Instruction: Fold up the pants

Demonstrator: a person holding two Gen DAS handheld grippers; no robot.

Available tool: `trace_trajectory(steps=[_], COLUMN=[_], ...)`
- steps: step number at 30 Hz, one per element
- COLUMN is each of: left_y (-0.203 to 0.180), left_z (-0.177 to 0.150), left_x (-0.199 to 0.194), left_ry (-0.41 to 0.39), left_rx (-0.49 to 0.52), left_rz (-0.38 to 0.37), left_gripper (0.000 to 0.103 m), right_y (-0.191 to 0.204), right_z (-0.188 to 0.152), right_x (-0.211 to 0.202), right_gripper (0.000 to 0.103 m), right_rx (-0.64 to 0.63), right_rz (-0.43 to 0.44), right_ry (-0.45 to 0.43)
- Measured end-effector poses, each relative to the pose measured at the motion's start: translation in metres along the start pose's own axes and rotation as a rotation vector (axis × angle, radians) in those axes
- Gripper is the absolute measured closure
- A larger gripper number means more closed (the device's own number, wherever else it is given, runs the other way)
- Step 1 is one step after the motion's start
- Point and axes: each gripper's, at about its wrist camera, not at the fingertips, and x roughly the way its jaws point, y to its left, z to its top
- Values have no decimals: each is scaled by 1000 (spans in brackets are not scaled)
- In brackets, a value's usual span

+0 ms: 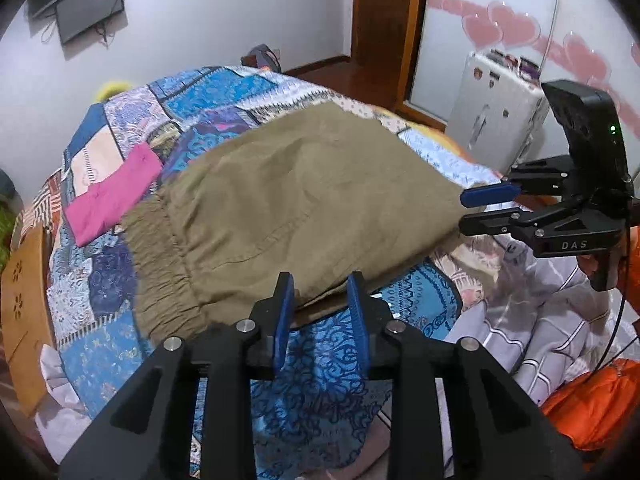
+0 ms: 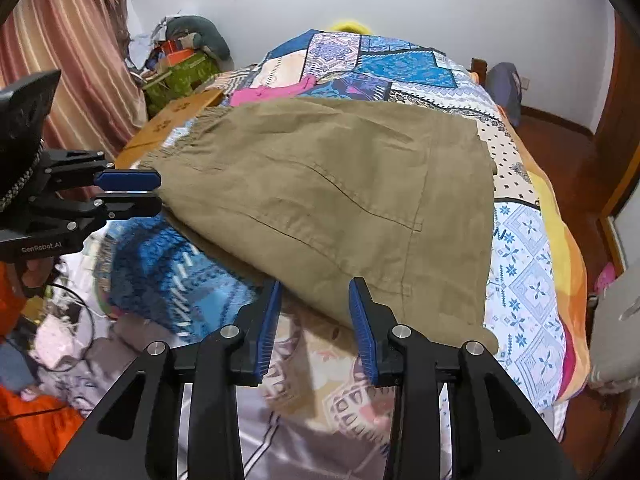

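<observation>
Olive-brown pants lie folded on a patchwork bedspread, elastic waistband to the left in the left wrist view. They also show in the right wrist view. My left gripper is open, its blue pads at the pants' near edge with nothing held; it shows at the left of the right wrist view. My right gripper is open at the pants' near corner, empty; it shows at the right of the left wrist view, just beside the pants' right corner.
A folded pink garment lies on the bed beyond the waistband. A wooden board stands at the bed's left side. A white case stands on the floor to the right. Orange cloth and a striped sheet lie nearby.
</observation>
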Motion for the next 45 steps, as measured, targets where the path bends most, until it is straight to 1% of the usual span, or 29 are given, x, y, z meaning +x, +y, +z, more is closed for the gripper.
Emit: trace_trajectory(steps=[3, 5, 6, 8, 12, 16, 18, 19, 20, 22, 23, 24, 25, 26, 27, 30, 32, 34, 37, 39, 41, 45], left_y=[13, 23, 27, 40, 57, 67, 72, 73, 74, 76, 78, 82, 84, 86, 88, 89, 89, 90, 92, 96, 101, 115], left_z=[4, 8, 10, 12, 9, -5, -14, -16, -18, -24, -26, -31, -33, -35, -38, -43, -43, -40, -29, -20, -9, 17], left_x=[-13, -14, -13, -6, 15, 32, 36, 36, 36, 34, 34, 33, 32, 31, 30, 25, 22, 14, -2, -12, -17, -8], left_ry=[-35, -45, -44, -35, 2, 46, 48, 45, 43, 39, 39, 39, 40, 38, 35, 28, 35, 36, 8, -18, -32, -33], left_rx=[-41, -75, -89, -138, -213, -258, -267, -270, -273, -281, -288, -304, -317, -328, -340, -346, -349, -340, -324, -315, -304, -321], left_rz=[8, 30, 42, 56, 84, 96, 109, 110, 116, 133, 130, 121, 113, 106, 97, 87, 83, 83, 102, 111, 140, 175], left_gripper=[75, 74, 74, 74, 74, 74, 73, 69, 62, 55, 53, 52, 51, 50, 49, 48, 48, 48, 48, 48, 48, 48], right_y=[2, 2, 3, 2, -2, -13, -19, -23, -26, -35, -39, -43, -46, -48, -53, -71, -74, -72, -72, -72, -73, -75], right_z=[9, 15, 19, 25, 27, 13, 4, 1, -1, -8, -10, -13, -16, -20, -23, -36, -39, -36, -32, -24, -16, 8], right_x=[-9, -11, -10, -3, 23, 51, 51, 48, 45, 39, 37, 35, 32, 30, 28, 19, 15, 12, 7, -1, -6, -14], right_gripper=[69, 65, 63, 63, 63, 63, 61, 60, 60, 60, 61, 62, 61, 61, 61, 62, 62, 62, 61, 59, 59, 59], right_rx=[-6, 2, 9, 28, 81, 140, 163, 174, 180, 194, 200, 207, 205, 194, 186, 237, 246, 227, 235, 232, 219, 196], right_rz=[14, 24, 28, 36, 39, 42, 48, 47, 39, 20, 23, 25, -14, -74, -103, -90, -85, -133, -134, -140, -146, -155], right_ry=[-37, -67, -81, -92, -64, 8, -1, -6, -4, -2, -2, 3, 6, 17, 26, 20, 17, 30, 37, 14, -14, -71])
